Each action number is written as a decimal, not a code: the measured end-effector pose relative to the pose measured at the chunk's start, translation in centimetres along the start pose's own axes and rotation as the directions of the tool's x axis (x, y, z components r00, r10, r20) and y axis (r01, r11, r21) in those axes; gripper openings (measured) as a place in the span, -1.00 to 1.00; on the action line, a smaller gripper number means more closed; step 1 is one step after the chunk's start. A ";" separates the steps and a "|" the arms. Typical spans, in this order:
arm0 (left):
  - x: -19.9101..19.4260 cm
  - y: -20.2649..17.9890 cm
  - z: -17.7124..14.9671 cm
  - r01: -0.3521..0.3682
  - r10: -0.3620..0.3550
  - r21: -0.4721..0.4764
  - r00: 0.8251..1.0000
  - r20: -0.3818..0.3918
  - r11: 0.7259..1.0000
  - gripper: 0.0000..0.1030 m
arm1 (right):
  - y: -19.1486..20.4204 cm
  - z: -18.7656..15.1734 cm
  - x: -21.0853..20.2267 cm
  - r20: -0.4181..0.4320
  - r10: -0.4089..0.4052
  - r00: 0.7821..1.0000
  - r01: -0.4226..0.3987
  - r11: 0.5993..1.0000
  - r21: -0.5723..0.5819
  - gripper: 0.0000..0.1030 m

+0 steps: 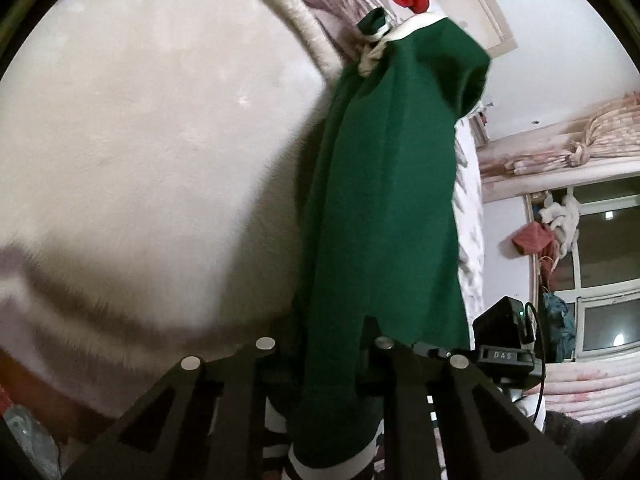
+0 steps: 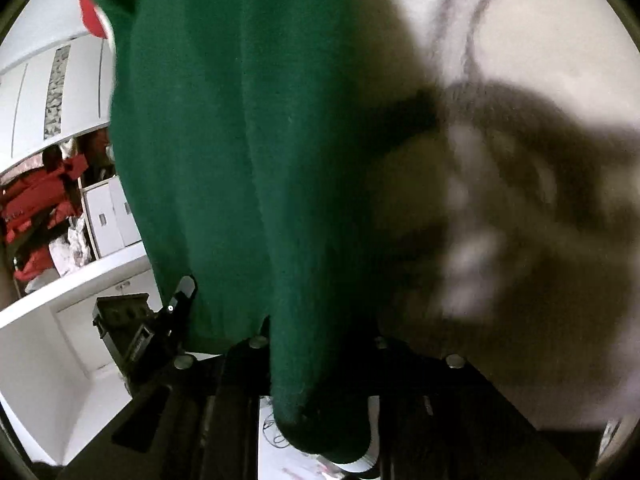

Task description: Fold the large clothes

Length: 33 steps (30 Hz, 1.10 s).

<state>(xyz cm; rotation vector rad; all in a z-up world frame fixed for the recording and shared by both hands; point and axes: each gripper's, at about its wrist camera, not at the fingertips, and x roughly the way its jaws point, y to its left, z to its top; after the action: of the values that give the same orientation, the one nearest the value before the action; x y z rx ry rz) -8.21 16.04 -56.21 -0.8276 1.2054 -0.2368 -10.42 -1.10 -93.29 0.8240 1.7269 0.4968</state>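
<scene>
Left gripper (image 1: 328,364) clamps dark green knit garment (image 1: 384,200) with white trim; right gripper (image 2: 320,360) clamps it too, over cream plush blanket (image 1: 140,140).

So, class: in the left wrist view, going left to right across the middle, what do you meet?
Cream blanket → green garment → pink curtain.
</scene>
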 end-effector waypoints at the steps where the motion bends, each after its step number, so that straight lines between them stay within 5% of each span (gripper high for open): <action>1: -0.9 -0.1 -0.8 0.000 0.000 -0.001 1.000 -0.003 1.000 -0.76 | 0.4 -0.9 -0.7 -0.005 -0.019 1.000 0.019 1.000 -0.008 -0.69; 7: -1.8 2.5 -4.9 -0.027 0.021 -0.067 0.995 -0.101 0.997 -0.74 | -0.3 -9.1 -3.4 -0.092 -0.046 0.995 0.049 0.998 0.028 -0.69; 8: -1.2 3.3 -4.9 -0.040 0.026 -0.099 0.990 -0.139 0.994 -0.62 | -1.0 -10.1 -3.0 -0.120 -0.055 0.991 0.062 0.997 0.050 -0.66; 12: -2.2 3.9 -3.2 -0.087 0.059 -0.161 0.983 -0.174 0.983 -0.43 | -2.8 -9.5 -3.3 -0.186 -0.172 0.967 0.192 0.977 0.093 -0.27; 15: -5.0 2.9 -2.0 -0.097 0.079 -0.158 0.991 -0.112 0.983 0.07 | -2.0 -7.6 -7.6 -0.104 -0.208 0.973 0.217 0.972 0.091 0.02; 18: -5.9 0.8 1.0 -0.108 0.104 -0.117 0.994 -0.041 0.987 0.08 | -0.1 -5.0 -12.7 0.030 -0.246 0.969 0.244 0.968 0.060 0.04; 23: -1.0 -3.7 5.1 -0.088 0.088 0.010 0.996 0.029 0.996 0.08 | 7.1 5.5 -17.0 0.196 -0.121 0.973 0.133 0.990 -0.054 0.04; 26: 4.0 -6.7 8.4 -0.070 0.065 0.082 0.996 0.069 0.994 0.08 | 13.0 13.5 -16.7 0.309 -0.086 0.947 0.130 0.983 -0.126 0.04; 31: 11.1 -8.5 13.9 -0.030 0.023 0.108 0.998 0.066 0.994 0.08 | 17.5 28.1 -14.2 0.379 -0.101 0.920 0.107 0.994 0.004 0.04; 33: 13.3 -8.9 16.4 -0.048 0.042 0.115 0.998 0.055 0.992 0.08 | 18.3 32.5 -12.6 0.350 -0.141 0.926 0.136 0.990 0.038 0.04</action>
<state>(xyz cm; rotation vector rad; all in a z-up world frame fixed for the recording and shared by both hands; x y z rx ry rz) 13.62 9.39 -58.04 -0.7002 1.1490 -0.2446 27.41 -0.67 -82.40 0.7434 1.4429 0.2244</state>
